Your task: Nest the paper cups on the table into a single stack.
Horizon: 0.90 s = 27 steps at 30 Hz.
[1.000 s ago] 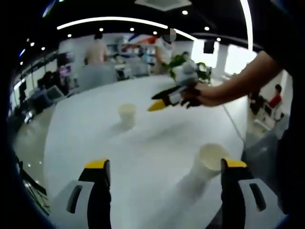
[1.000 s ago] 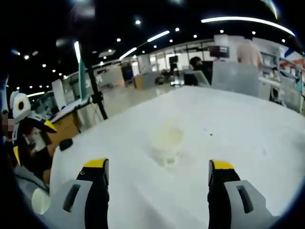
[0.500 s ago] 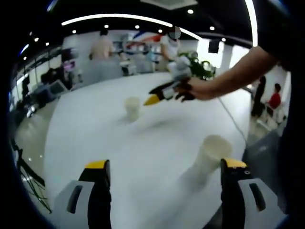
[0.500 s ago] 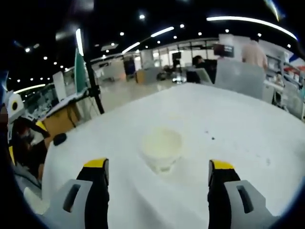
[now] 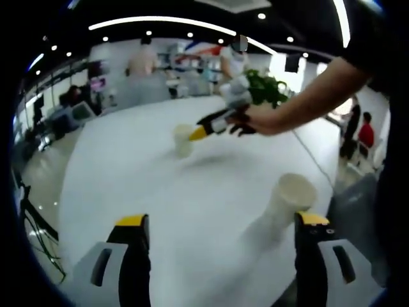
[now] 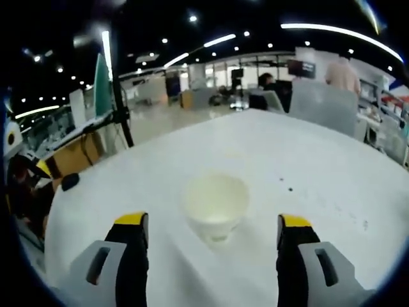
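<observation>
**Cups apart, nesting not begun**

Left gripper view: the left hand-held gripper [image 5: 216, 224] is hanging released above the white tabletop [image 5: 128, 173], a tall paper cup [image 5: 286, 199] standing near its right jaw.

Right gripper view: the right hand-held gripper [image 6: 213, 225] is framing the far cup [image 6: 215, 204] between released jaws, grasping nothing.

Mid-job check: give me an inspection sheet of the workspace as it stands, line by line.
Surface: white table, bare between the cups.
Job's things: far paper cup upright, not yet gripped; near paper cup upright by the table's edge.
Clutter: a few dark specks.
Grippers: right gripper open, reaching toward the far cup; left gripper open, empty.
Cables: cords on the floor beside the table.
Surroundings: open office, people in the background, a plant.
</observation>
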### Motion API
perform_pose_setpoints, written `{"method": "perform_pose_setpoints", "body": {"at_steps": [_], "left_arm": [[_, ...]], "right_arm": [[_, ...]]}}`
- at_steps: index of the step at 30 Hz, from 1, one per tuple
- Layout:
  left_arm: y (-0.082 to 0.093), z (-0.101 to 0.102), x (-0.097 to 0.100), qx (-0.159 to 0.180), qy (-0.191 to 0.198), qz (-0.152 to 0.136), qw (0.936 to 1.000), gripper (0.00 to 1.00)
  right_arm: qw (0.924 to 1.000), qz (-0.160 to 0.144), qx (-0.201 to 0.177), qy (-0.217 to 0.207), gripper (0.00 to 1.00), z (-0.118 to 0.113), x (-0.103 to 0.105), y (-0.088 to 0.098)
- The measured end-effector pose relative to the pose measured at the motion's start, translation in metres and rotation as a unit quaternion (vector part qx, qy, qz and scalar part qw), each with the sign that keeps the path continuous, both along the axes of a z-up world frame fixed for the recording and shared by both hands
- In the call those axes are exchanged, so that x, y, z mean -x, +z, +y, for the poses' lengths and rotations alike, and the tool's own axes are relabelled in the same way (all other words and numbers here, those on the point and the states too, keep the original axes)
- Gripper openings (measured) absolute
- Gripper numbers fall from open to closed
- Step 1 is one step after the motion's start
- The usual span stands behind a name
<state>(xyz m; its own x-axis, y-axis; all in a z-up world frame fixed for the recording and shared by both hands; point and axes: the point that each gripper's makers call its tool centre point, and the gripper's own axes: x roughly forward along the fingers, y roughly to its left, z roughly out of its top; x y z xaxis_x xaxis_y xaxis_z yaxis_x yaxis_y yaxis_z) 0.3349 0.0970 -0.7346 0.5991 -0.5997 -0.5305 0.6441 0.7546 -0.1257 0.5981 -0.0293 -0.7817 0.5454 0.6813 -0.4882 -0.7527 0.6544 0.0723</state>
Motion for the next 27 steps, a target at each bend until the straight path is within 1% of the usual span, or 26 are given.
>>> {"method": "perform_pose_setpoints", "body": {"at_steps": [2, 3, 5, 8, 11, 15, 20, 23, 27], "left_arm": [[0.004, 0.001, -0.002, 0.008, 0.003, -0.011, 0.9999, 0.94], [0.003, 0.001, -0.003, 0.007, 0.004, -0.011, 0.9999, 0.94], [-0.003, 0.003, -0.003, 0.006, 0.007, 0.001, 1.0000, 0.94], [-0.004, 0.003, 0.000, 0.004, 0.006, 0.005, 1.0000, 0.93], [-0.007, 0.004, 0.001, 0.003, 0.008, 0.005, 1.0000, 0.92], [-0.009, 0.006, 0.003, 0.011, 0.016, 0.006, 0.9998, 0.92], [-0.015, 0.005, 0.009, 0.010, 0.017, 0.012, 0.9997, 0.92], [-0.015, 0.005, 0.012, 0.009, 0.017, 0.013, 0.9997, 0.91], [-0.019, 0.007, 0.015, 0.008, 0.021, 0.019, 0.9996, 0.91]], "right_arm": [[1.0000, 0.000, -0.001, -0.006, 0.79, 0.001, -0.004, 0.000], [1.0000, 0.001, -0.003, -0.007, 0.78, 0.001, -0.006, 0.000], [1.0000, 0.000, 0.000, -0.008, 0.77, 0.004, -0.008, -0.002], [1.0000, 0.001, 0.009, -0.003, 0.75, 0.008, -0.010, -0.009], [0.9999, 0.003, 0.006, -0.008, 0.73, 0.008, -0.012, -0.009], [0.9998, -0.012, 0.017, -0.001, 0.68, 0.013, -0.014, -0.008], [0.9995, -0.021, 0.023, 0.005, 0.62, 0.017, -0.016, -0.008], [0.9993, -0.027, 0.025, 0.004, 0.59, 0.018, -0.019, -0.008], [0.9995, -0.024, 0.020, 0.000, 0.55, 0.020, -0.022, -0.010]]}}
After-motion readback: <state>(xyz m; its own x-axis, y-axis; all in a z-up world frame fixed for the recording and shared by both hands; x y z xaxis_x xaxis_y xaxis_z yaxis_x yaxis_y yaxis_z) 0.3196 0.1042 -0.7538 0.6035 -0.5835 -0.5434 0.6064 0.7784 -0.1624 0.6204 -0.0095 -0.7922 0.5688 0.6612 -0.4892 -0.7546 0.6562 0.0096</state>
